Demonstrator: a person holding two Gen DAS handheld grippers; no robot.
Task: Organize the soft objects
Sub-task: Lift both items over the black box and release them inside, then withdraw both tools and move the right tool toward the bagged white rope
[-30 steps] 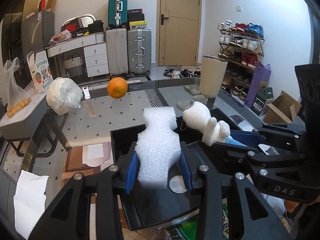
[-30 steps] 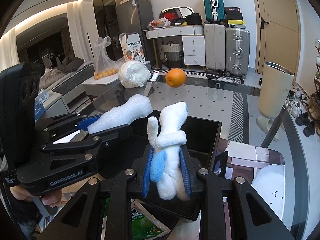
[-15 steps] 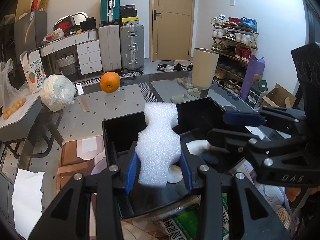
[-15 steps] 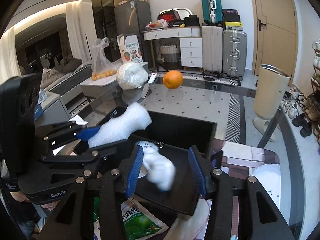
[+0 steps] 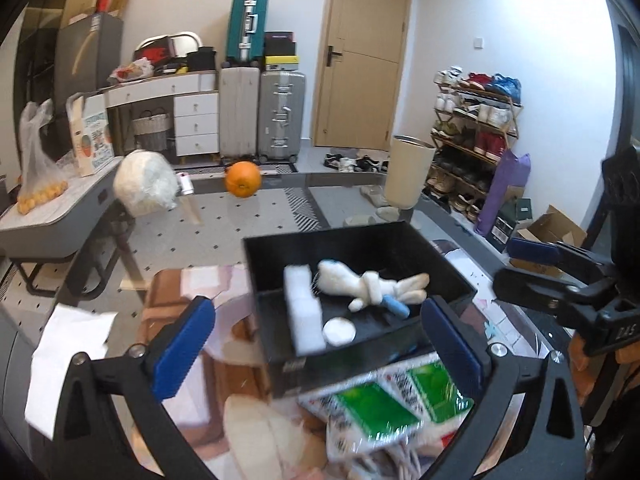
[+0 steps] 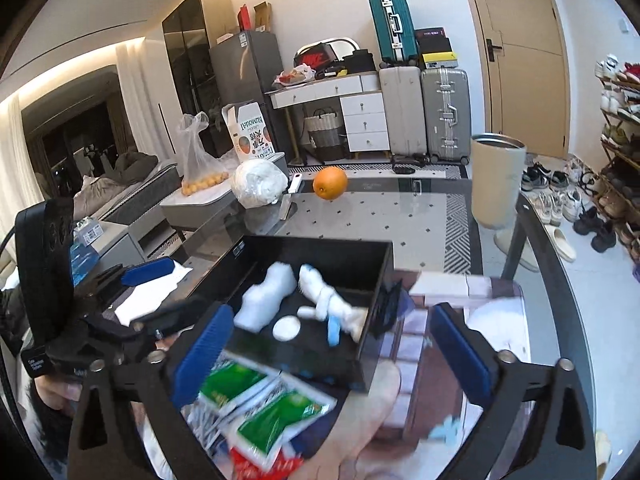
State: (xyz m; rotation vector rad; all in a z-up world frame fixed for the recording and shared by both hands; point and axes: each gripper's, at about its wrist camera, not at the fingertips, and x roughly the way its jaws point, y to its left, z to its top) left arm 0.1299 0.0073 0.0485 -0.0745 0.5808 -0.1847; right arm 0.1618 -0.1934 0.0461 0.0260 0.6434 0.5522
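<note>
A black open box [image 5: 360, 246] [image 6: 304, 250] stands on the glass table. Inside it lie a white foam piece [image 5: 304, 308] [image 6: 266, 296], a white plush toy with a blue part [image 5: 372, 290] [image 6: 330, 304] and a small white round pad [image 5: 339, 331] [image 6: 286, 328]. My left gripper [image 5: 320, 350] is open and empty, held back from the box's near side. My right gripper [image 6: 332, 352] is open and empty too, above the box's near edge. Each gripper shows at the side of the other's view.
An orange [image 5: 242, 179] [image 6: 330, 183] and a white wrapped bundle [image 5: 145, 188] [image 6: 259, 182] sit at the table's far side. Green snack packets [image 5: 384, 404] [image 6: 260, 412] lie under the glass near me. A white paper sheet [image 5: 64, 360] lies left.
The left gripper opened and dropped the foam piece into the box, then pulled back. The right gripper, which let the plush fall earlier, also drew back. Both objects now lie flat in the box.
</note>
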